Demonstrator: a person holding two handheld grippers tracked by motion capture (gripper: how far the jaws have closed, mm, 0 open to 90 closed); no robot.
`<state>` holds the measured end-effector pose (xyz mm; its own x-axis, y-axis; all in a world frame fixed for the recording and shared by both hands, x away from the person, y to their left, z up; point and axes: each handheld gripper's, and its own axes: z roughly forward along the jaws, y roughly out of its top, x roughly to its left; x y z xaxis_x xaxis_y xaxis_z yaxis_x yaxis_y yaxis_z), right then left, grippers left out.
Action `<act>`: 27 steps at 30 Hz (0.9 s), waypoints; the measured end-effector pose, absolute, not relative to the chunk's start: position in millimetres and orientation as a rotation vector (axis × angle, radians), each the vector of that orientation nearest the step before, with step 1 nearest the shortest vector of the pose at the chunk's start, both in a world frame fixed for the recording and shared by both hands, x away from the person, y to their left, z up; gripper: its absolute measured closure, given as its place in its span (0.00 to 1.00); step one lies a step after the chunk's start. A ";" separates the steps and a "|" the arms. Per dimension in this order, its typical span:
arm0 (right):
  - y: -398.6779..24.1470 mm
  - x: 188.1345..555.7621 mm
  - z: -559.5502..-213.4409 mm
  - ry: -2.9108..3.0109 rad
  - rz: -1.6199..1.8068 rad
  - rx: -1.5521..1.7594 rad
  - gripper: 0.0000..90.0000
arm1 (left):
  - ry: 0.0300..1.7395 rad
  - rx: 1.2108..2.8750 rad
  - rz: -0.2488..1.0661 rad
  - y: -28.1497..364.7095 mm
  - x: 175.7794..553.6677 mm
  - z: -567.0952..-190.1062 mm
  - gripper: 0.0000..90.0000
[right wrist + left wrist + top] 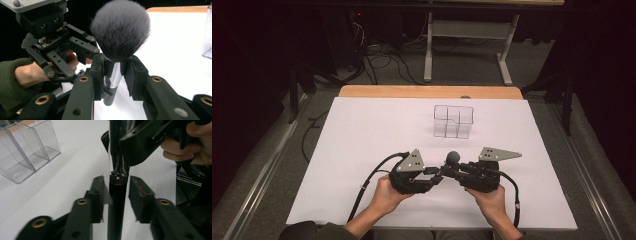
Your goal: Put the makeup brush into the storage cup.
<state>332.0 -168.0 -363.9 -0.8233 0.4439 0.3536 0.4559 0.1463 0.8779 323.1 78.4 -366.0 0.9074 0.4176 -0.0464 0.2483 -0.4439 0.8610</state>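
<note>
Brush changing hands over the white table

The right gripper (113, 67) was clenched on the silver neck of the makeup brush (120, 30), bristles up; the left gripper (115, 192) stood released, its pads (98, 192) just clear of the black handle. The clear divided box (454, 121) sat at twelve o'clock from the brush, apart.

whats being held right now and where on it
A makeup brush. The right claw is shut on its silver ferrule, just below the bristles. The left claw stands open around the black handle, its pads apart from it.
</note>
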 end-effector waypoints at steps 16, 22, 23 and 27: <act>-178.5 333.3 -359.8 -2.440 -1.793 -0.991 0.80 | 0.536 1.995 0.299 100.4 320.0 -353.1 0.42; -179.4 333.8 -359.5 -2.456 -1.777 -0.998 0.80 | 0.569 1.981 0.293 112.1 320.2 -351.0 0.40; -179.6 333.8 -359.5 -2.456 -1.776 -1.000 0.80 | 0.576 1.980 0.293 113.9 320.1 -350.9 0.40; -180.9 333.7 -359.1 -2.456 -1.778 -0.994 0.80 | 0.594 1.975 0.302 120.8 319.7 -349.4 0.39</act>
<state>333.7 -180.9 -359.1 -0.8048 0.5066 0.3091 0.4518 0.1854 0.8726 319.7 120.8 -349.4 0.8475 0.5289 -0.0434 0.2763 -0.3700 0.8870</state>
